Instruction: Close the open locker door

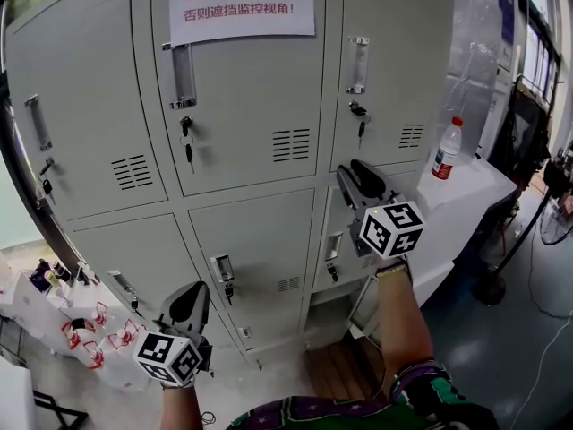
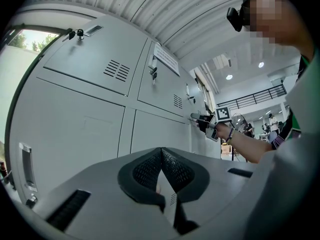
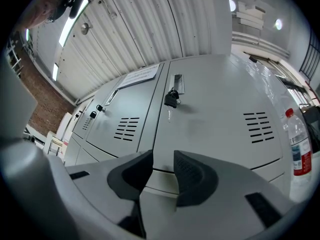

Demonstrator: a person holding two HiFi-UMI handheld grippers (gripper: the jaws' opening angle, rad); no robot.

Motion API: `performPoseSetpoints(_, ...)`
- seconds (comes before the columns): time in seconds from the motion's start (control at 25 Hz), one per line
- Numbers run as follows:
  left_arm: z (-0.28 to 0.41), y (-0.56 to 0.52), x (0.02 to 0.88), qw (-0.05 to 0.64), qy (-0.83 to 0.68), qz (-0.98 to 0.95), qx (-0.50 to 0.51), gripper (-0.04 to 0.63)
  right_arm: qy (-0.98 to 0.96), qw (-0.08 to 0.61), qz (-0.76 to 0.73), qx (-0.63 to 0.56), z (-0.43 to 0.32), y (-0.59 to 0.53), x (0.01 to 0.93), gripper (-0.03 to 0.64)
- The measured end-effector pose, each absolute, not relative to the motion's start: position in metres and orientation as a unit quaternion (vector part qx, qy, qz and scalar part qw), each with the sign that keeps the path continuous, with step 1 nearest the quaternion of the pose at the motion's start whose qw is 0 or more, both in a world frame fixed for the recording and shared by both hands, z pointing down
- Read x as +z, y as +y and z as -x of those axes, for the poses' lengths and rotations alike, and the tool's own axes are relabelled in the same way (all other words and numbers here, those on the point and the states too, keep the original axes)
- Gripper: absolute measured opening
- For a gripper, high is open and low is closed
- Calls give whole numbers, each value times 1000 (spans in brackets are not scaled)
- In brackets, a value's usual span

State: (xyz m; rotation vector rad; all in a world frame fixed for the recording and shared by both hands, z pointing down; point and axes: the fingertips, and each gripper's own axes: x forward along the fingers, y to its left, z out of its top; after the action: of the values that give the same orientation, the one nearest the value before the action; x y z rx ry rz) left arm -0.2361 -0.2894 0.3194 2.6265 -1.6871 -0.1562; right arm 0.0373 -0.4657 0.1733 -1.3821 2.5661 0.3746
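Grey lockers fill the head view. The second-row right door, with a handle and a key, lies close to the cabinet face; under it a dark opening shows. My right gripper points slightly upward at that door's top edge, right against the locker face. Its jaws stand a little apart with nothing between them. The left gripper view shows it from the side, tips at the metal. My left gripper hangs lower, in front of the second-row left door, its pads touching, empty.
A water bottle stands on a white counter right of the lockers. A paper notice is taped to the top middle door. Small clutter sits on the floor at the left; a fan stands at the far right.
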Motion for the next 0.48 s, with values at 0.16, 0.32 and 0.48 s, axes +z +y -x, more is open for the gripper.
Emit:
performPoseSetpoints(0.16, 236, -285, 319, 9, -537, -842, -52, 20, 867, 98, 473, 124, -40, -459, 177, 120)
performPoseSetpoints(0.32, 235, -282, 321, 12, -531, -846, -52, 20, 864, 94, 479, 124, -43, -451, 180, 120)
performPoseSetpoints(0.48, 232, -278, 322, 14, -524, -850, -54, 20, 861, 88, 486, 126, -49, -441, 182, 118)
